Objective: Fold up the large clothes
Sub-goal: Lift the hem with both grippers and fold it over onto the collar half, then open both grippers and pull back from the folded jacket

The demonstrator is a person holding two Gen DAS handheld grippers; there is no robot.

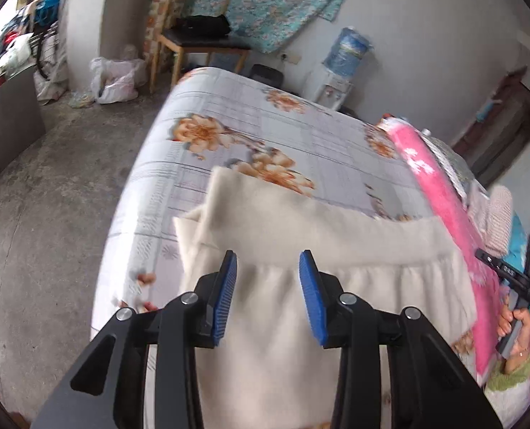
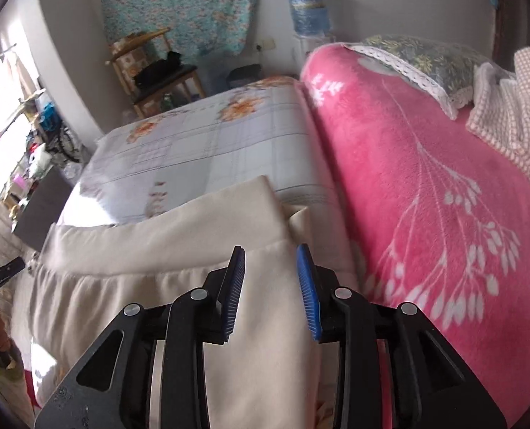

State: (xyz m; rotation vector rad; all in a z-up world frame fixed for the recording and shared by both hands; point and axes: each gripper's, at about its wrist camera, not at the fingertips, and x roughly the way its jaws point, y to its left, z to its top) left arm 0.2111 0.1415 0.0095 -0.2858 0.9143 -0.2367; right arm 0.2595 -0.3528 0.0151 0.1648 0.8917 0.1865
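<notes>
Cream garment lies on the floral bed, just under both tools. Left gripper and right gripper hang released above its gathered waistband, pads apart, grasping nothing.

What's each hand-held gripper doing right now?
Left hand-held gripper: open, over the cream garment, holding nothing.
Right hand-held gripper: open, holding nothing.
</notes>
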